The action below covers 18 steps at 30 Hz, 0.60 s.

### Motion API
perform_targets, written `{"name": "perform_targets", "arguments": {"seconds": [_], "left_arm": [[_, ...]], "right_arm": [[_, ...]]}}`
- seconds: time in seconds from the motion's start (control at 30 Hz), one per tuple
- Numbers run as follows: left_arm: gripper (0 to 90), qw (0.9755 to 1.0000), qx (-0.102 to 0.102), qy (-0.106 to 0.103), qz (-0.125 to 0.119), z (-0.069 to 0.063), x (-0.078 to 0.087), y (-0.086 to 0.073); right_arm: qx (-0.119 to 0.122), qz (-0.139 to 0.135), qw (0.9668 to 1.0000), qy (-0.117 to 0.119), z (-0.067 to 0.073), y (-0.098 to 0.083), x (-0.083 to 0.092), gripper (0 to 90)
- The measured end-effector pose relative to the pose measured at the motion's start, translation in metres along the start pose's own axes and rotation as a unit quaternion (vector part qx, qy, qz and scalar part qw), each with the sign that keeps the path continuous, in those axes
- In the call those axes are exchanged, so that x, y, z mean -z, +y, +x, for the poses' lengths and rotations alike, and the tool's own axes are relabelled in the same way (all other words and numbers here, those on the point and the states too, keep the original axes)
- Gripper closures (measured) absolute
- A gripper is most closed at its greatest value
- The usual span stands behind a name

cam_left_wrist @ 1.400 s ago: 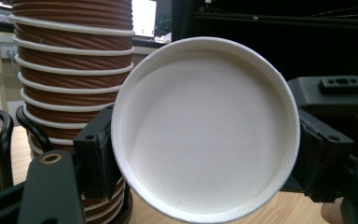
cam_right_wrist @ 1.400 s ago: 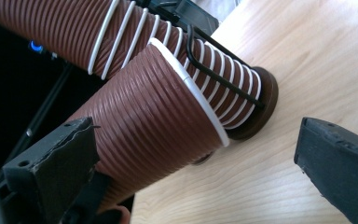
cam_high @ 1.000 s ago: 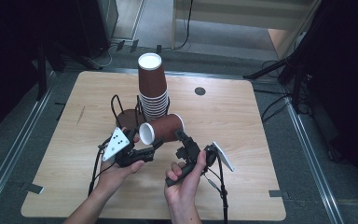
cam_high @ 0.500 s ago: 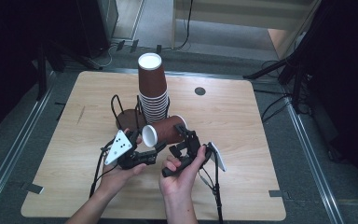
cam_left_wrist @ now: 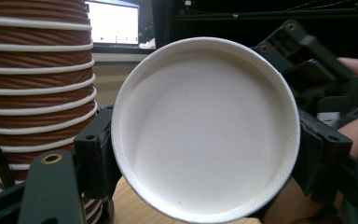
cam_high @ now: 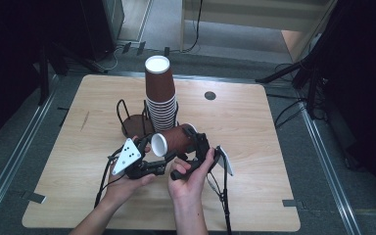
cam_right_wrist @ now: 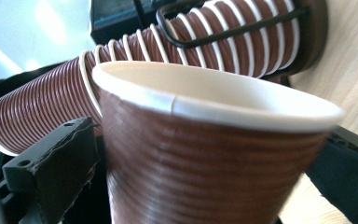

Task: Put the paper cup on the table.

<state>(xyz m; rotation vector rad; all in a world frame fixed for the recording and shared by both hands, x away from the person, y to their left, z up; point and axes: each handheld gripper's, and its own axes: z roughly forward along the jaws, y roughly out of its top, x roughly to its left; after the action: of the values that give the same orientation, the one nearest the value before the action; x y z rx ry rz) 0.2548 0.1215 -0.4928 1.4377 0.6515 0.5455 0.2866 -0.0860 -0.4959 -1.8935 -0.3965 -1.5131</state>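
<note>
A single brown paper cup (cam_high: 176, 139) lies on its side just above the table, its white mouth turned to the left. My right gripper (cam_high: 192, 143) is shut on the cup's ribbed body (cam_right_wrist: 191, 154), one jaw on each side. In the left gripper view the cup's white inside (cam_left_wrist: 205, 130) faces me. My left gripper (cam_left_wrist: 205, 158) has its jaws against both sides of the rim, shut on it. Seen from the high view, the left gripper (cam_high: 159, 155) sits low and left of the cup's mouth.
A tall stack of upturned brown cups (cam_high: 160, 95) stands in a black wire holder (cam_high: 127, 117) just behind the grippers, close to the held cup. The wooden table (cam_high: 274, 171) has bare room to the right and left. Cables trail toward the near edge.
My right hand has shifted slightly left and toward the near edge, bringing the cup with it. The left hand has stayed where it was.
</note>
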Motion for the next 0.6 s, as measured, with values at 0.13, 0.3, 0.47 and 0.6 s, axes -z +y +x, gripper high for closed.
{"name": "perform_targets", "arguments": {"seconds": [0.13,0.3,0.47,0.6], "left_arm": [[23.6,1.0000,-0.001,0.001,0.002,0.0020,0.0017,0.0005],[23.5,1.0000,-0.003,0.004,0.006,0.0030,0.0026,0.0001],[22.5,0.9999,0.003,0.003,0.010,0.0055,0.0050,0.0009],[22.0,0.9998,0.017,0.000,0.013,0.0059,0.0090,0.0035]], "right_arm": [[-0.007,0.011,0.9999,-0.002,-0.0036,0.0019,-0.0040,3.3],[-0.013,0.015,0.9998,-0.004,-0.0045,0.0035,-0.0046,7.6],[-0.012,0.018,0.9998,-0.005,-0.0047,0.0025,-0.0064,9.7],[0.000,0.018,0.9998,-0.003,-0.0051,0.0006,-0.0079,10.6]]}}
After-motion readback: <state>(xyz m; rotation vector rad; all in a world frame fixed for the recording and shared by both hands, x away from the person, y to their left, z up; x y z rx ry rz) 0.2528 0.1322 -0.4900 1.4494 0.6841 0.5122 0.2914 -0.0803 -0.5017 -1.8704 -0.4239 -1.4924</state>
